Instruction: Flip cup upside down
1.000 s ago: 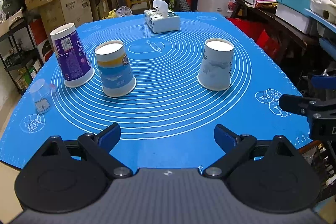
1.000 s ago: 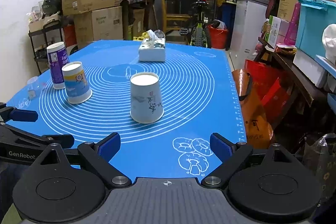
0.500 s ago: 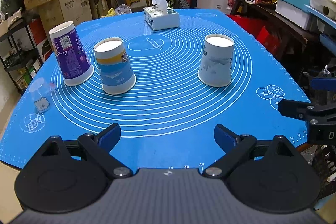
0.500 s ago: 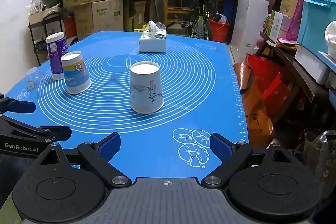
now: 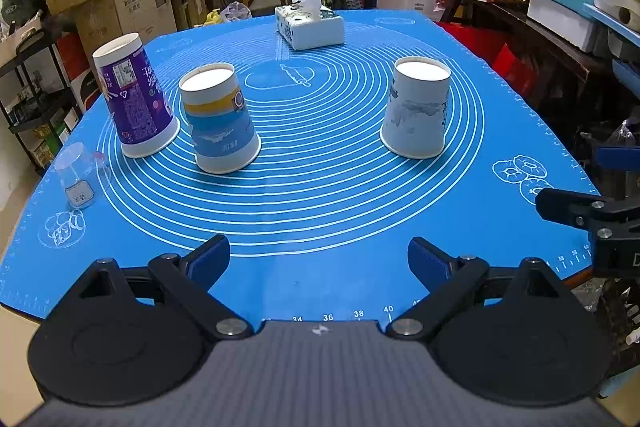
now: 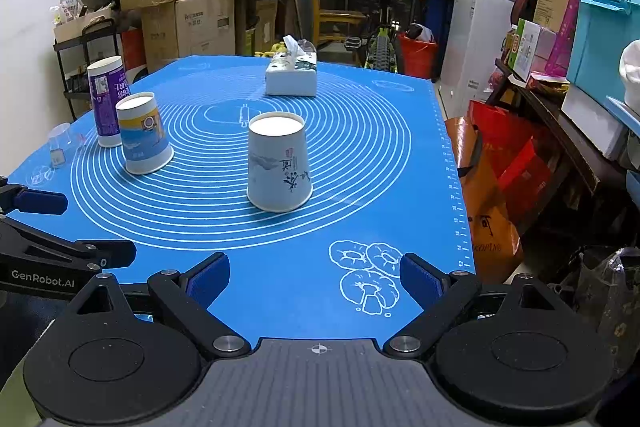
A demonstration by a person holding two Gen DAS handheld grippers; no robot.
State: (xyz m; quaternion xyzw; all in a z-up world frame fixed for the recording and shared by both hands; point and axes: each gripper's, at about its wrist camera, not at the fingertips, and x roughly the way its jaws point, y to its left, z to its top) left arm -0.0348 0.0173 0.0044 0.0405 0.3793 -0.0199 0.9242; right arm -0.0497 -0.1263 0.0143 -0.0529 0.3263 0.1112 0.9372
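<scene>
So all three paper cups are sitting mouth-down on the blue mat (image 5: 320,211), wide rim flat on it, bottoms facing up, long axis pretty much vertical. The white cup (image 5: 416,111) sits right of centre in the left wrist view and dead centre in the right one. The blue-and-yellow cup (image 5: 218,119) and purple cup (image 5: 134,99) stand close together at middle left, with a tiny clear cup (image 5: 78,179) further left near the mat edge. Tissue box (image 5: 310,27) is up top.

Left gripper (image 5: 318,261) and right gripper (image 6: 314,277) both hang low at the near edge, fingers spread wide, holding nothing. My guess: flipping is done, or they're lining up on the white one.
</scene>
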